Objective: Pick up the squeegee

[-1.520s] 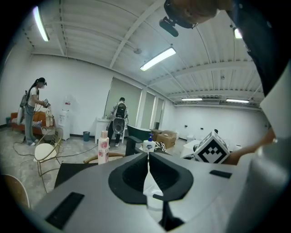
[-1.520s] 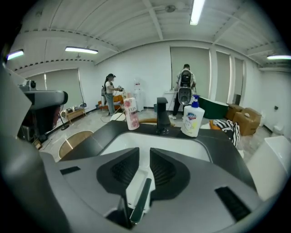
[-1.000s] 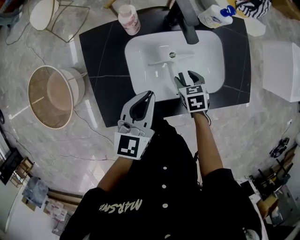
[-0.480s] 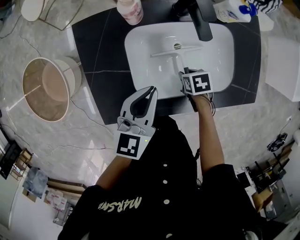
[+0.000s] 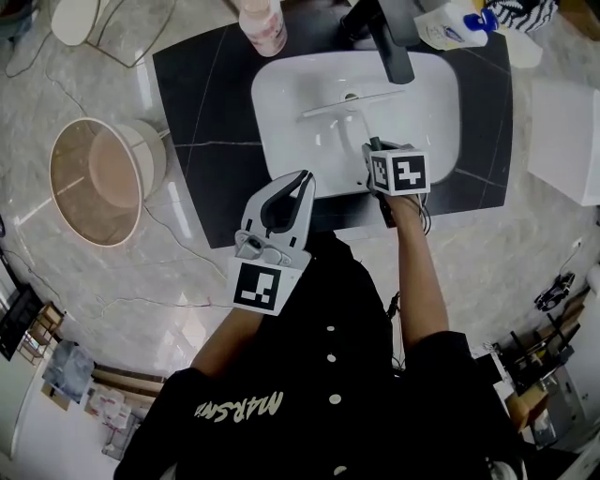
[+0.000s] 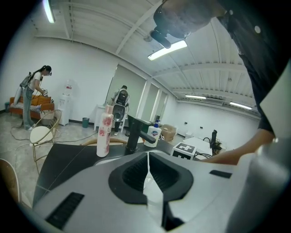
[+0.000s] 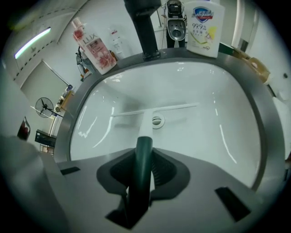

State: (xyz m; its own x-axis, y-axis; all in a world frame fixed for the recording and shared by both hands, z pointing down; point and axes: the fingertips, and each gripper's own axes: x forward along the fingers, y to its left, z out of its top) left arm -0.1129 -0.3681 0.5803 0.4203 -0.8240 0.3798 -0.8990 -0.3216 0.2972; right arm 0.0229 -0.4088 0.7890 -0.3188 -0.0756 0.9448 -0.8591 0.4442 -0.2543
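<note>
Left gripper [image 5: 304, 178]: grey moulded shell, ribbed black pads pressed together with nothing between them, at the front edge of the matte black, pale-veined countertop [image 5: 206, 112]. Glossy white rounded basin [image 5: 281, 122]: the squeegee [image 5: 328, 109] lies inside, its slim white T-bar beside the drain. Right gripper [image 5: 374, 147]: ribbed jaws closing on the squeegee's round dark green handle, pads touching it.

The sink [image 5: 281, 122] lies open from above and over its near rim, but a faucet [image 5: 396, 42] overhangs its far rim, a pink bottle [image 5: 262, 23] and a soap bottle [image 5: 453, 28] stand behind its far corners, and the squeegee [image 5: 337, 105] lies across its middle.
</note>
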